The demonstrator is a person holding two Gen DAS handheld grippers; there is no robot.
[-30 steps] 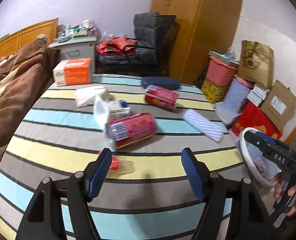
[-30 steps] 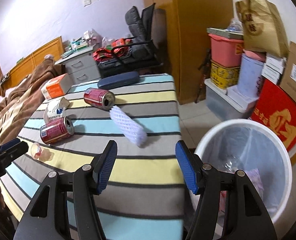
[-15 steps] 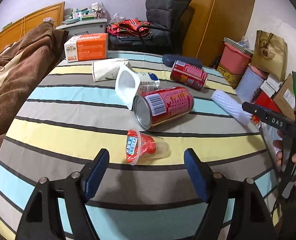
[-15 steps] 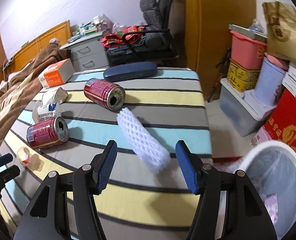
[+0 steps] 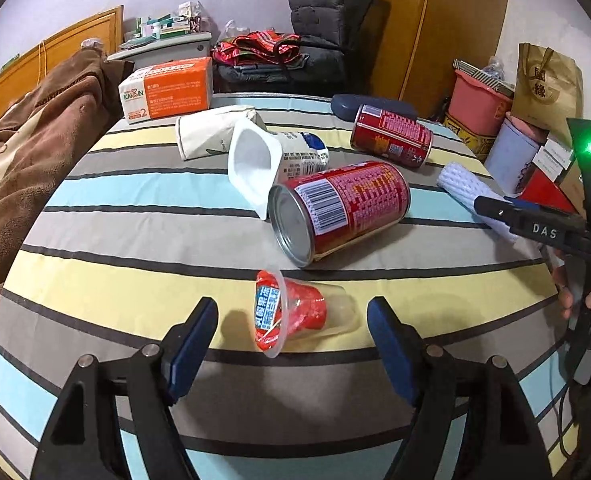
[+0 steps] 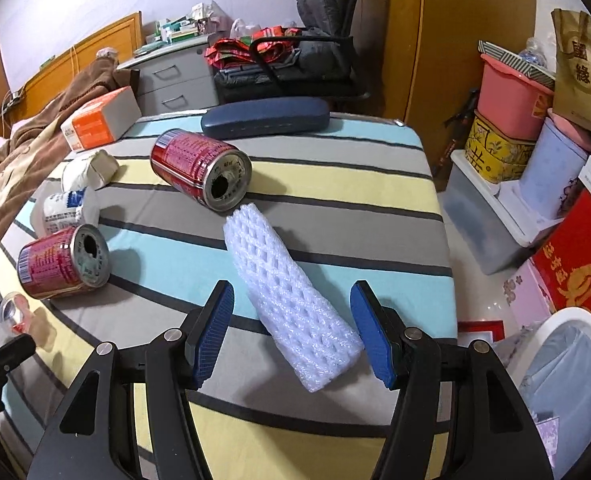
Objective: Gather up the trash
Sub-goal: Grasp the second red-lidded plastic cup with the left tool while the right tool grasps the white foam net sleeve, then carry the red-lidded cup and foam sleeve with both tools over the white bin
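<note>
Jelly cup (image 5: pixel 295 314), clear crinkly plastic with red foil, is lying between the left gripper (image 5: pixel 291 344)'s wide, empty jaws; closing gently should avoid crushing it. Right view: right gripper (image 6: pixel 291 332) is straddling the soft white foam net sleeve (image 6: pixel 287 296), apparently ungripped; bin (image 6: pixel 575 380) is sitting at four o'clock.

Clear plastic cup (image 5: pixel 303 316) lay on its side on the striped cloth, red wrapper stuffed inside, mouth toward the camera. Two red cans (image 5: pixel 339 210) (image 5: pixel 391 136) lay tipped over, well apart. White foam net sleeve (image 6: pixel 291 300) lay flat near the table's edge. White yogurt cup (image 5: pixel 255 168) rested sideways against the nearer can.
</note>
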